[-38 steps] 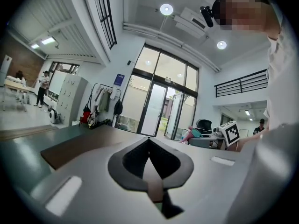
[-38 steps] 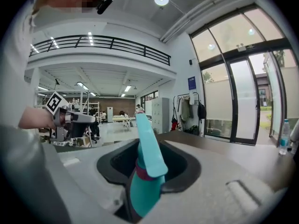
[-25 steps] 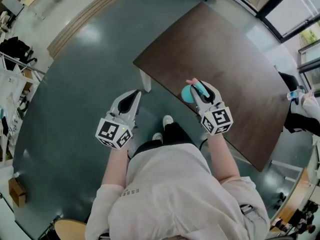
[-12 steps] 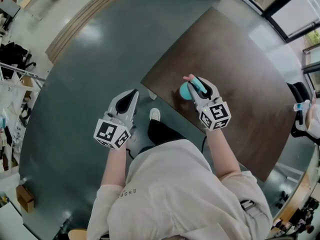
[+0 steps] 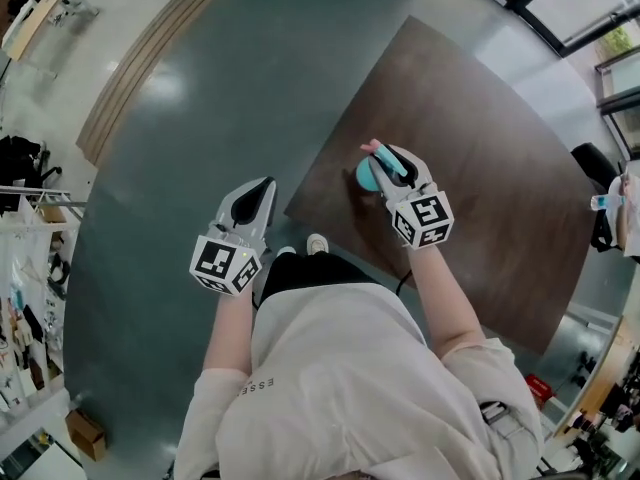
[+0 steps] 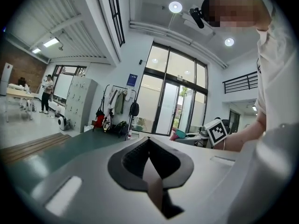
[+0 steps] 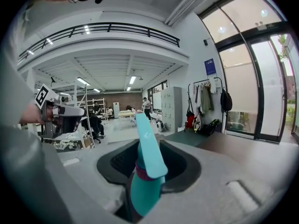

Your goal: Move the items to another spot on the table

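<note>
My right gripper (image 5: 384, 164) is shut on a teal item (image 5: 367, 175) with a pink band. It holds the item above the near part of the dark brown table (image 5: 480, 158). In the right gripper view the teal item (image 7: 147, 168) stands up between the jaws, its flat blade rising past them. My left gripper (image 5: 262, 192) is shut with nothing in it and hangs over the green floor, left of the table's corner. In the left gripper view the pads meet at a point (image 6: 149, 142), and the right gripper's marker cube (image 6: 217, 131) shows off to the right.
The green floor (image 5: 190, 148) spreads to the left of the table. A wooden strip (image 5: 140, 73) crosses it farther left. A dark chair (image 5: 592, 164) and another person's arm (image 5: 625, 208) are at the table's far right. Lockers, hung bags and glass doors (image 6: 159, 106) lie ahead.
The person has stepped closer to the table. Both grippers came along; the right one, still holding the teal item, now hangs farther in over the tabletop. Neither gripper's jaws have changed.
</note>
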Demonstrator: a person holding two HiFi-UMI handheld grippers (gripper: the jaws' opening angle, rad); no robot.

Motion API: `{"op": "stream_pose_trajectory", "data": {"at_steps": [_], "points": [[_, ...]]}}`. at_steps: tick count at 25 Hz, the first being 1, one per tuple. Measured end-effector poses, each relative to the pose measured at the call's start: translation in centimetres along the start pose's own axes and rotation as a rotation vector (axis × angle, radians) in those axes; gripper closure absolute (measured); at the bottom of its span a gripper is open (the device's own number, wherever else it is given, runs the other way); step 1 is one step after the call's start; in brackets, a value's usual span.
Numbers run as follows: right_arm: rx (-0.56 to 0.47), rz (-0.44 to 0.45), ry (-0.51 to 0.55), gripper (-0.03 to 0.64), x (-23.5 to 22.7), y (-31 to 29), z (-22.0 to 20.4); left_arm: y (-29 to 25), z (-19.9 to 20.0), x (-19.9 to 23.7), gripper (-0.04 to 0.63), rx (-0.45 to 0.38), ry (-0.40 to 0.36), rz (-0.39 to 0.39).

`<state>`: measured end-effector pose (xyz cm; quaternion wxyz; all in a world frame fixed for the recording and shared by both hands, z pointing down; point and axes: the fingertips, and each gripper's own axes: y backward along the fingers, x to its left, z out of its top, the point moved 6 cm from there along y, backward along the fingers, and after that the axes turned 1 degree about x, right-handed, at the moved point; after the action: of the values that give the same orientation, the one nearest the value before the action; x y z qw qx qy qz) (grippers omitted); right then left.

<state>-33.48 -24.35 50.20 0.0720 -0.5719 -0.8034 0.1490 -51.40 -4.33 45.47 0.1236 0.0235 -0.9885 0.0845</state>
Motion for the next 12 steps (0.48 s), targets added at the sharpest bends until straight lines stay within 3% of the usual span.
{"op": "stream_pose_trajectory", "data": {"at_steps": [12], "points": [[-0.021,-0.176,-0.052,0.494,-1.5,-4.5,-1.3,-7.3,-0.6,5.2,0.586,0.058,0.011,-0.238]]}}
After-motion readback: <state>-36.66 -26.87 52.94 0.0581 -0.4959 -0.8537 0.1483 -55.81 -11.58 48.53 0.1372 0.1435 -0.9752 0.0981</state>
